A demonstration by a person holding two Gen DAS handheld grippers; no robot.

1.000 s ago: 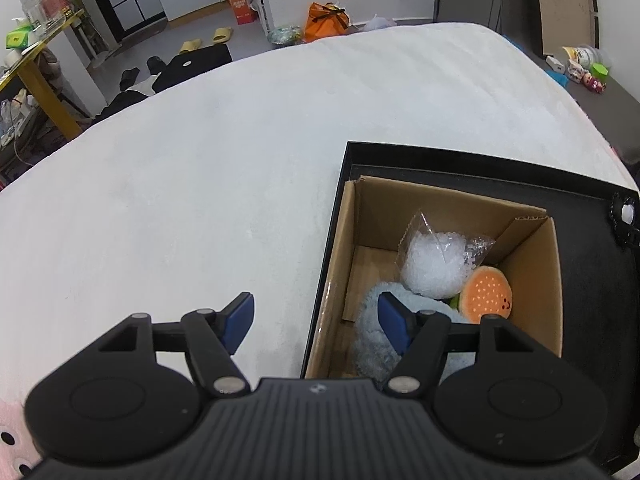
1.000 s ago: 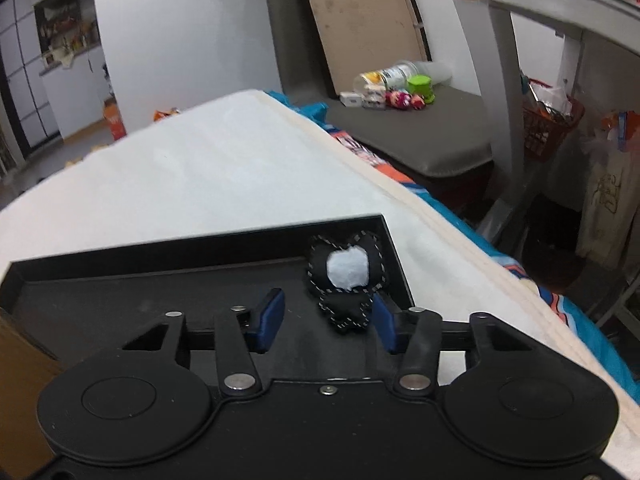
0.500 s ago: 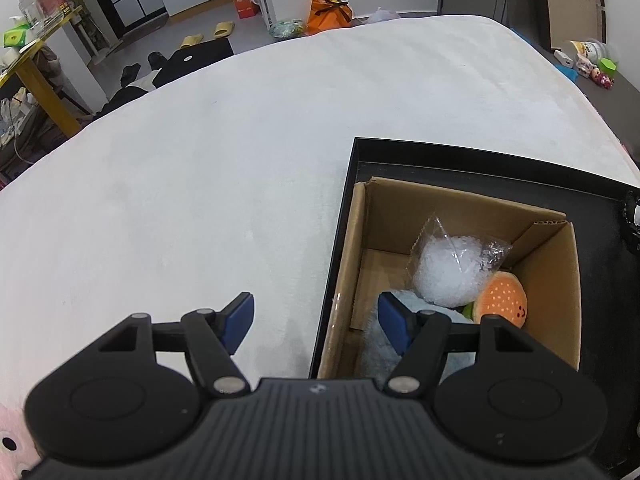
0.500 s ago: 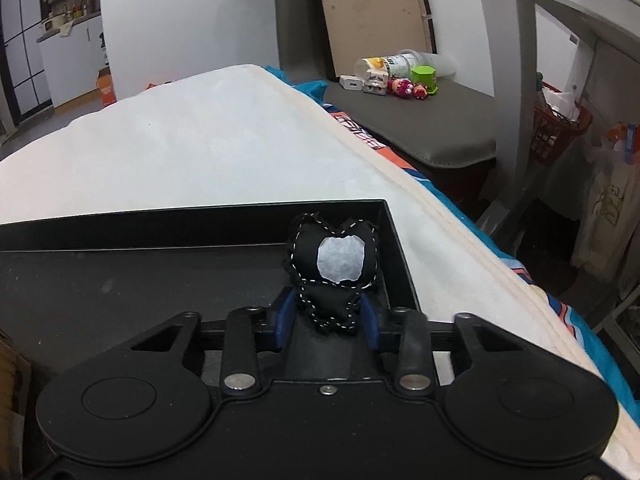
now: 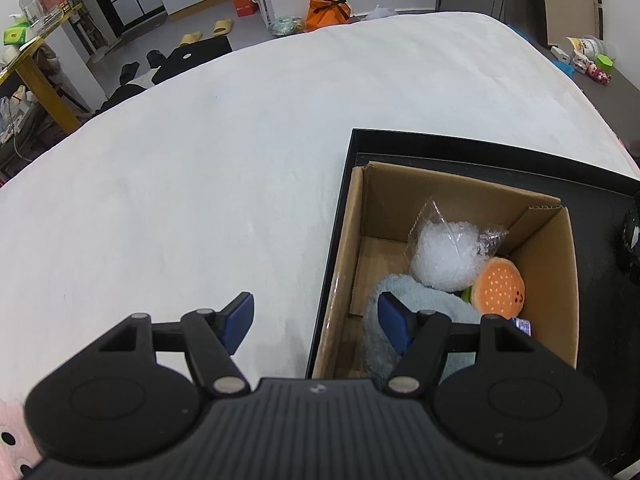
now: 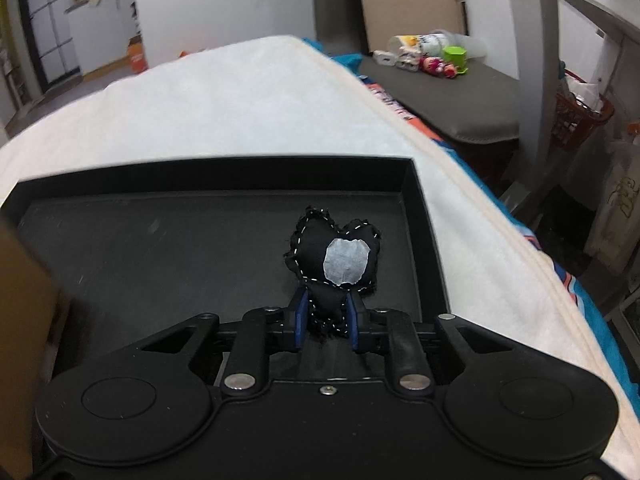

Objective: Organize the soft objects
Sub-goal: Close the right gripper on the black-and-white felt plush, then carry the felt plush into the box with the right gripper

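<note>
A small black stuffed toy (image 6: 334, 258) with white stitching and a white patch stands up from my right gripper (image 6: 326, 314), which is shut on its lower end over the black tray (image 6: 160, 248). In the left wrist view a cardboard box (image 5: 556, 264) sits in that tray (image 5: 440, 146). Inside it lie a clear bag of white filling (image 5: 444, 252), an orange burger plush (image 5: 498, 294) and a pale blue fluffy plush (image 5: 420, 300). My left gripper (image 5: 314, 322) hangs open over the box's left wall with nothing between its fingers. The black toy (image 5: 632, 240) shows at the right edge.
The tray lies on a white bed cover (image 5: 220, 160). A grey bench (image 6: 460, 96) with bottles and small toys runs past the bed's right side. Floor clutter, an orange bag (image 5: 328, 10) and slippers lie beyond the far end. A pink spotted thing (image 5: 12, 436) shows at the lower left.
My right gripper's fingers closed around the black toy's lower end and the toy now stands tilted up off the tray floor. The left gripper stayed put.
</note>
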